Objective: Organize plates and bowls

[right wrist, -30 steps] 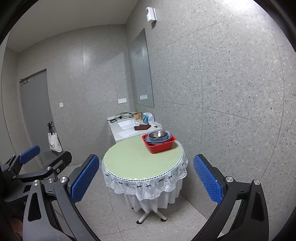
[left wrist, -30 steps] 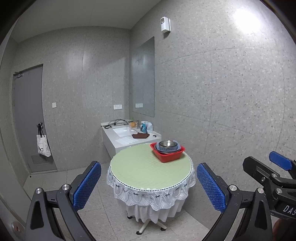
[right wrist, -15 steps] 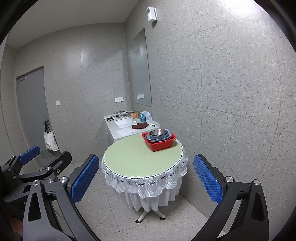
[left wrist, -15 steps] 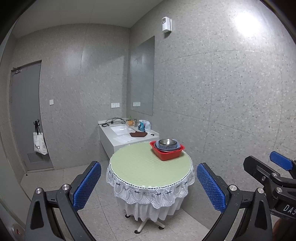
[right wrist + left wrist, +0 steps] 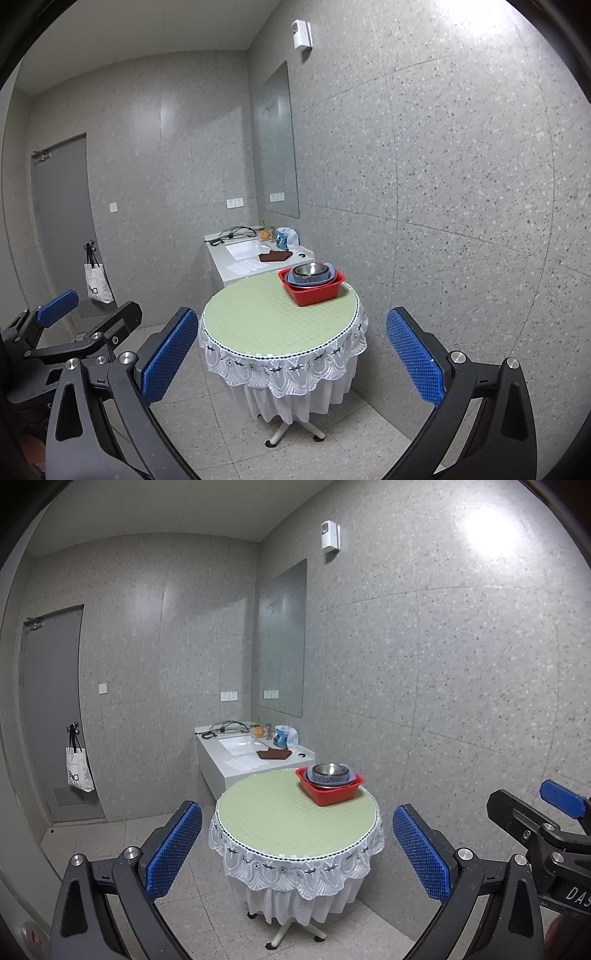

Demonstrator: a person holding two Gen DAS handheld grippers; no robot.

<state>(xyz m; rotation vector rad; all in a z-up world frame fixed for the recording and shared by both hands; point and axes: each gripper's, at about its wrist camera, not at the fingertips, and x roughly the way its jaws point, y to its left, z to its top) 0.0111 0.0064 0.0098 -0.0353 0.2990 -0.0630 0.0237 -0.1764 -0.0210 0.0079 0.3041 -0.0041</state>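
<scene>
The left gripper (image 5: 297,853) is held out in mid-air, its two blue-padded fingers spread wide with nothing between them. The right gripper (image 5: 286,363) is held beside it in the same way, also spread wide and empty. Each appears at the edge of the other's view, so the two sit side by side, well back from the work.

Ahead of both and lower down stands a round table (image 5: 280,819) with a pale green top and a white lace skirt. At its far right edge sits a red basin (image 5: 330,789). Inside it rests a blue dish (image 5: 349,780) with a metal bowl (image 5: 330,772) nested on top.

The basin lies forward and slightly to the right of both grippers, across the full width of the tabletop. The right gripper is probably the nearer of the two, though the difference looks slight. Neither can reach until the person steps closer.

Behind the table, a white sink counter (image 5: 236,760) stands against the grey wall.
</scene>
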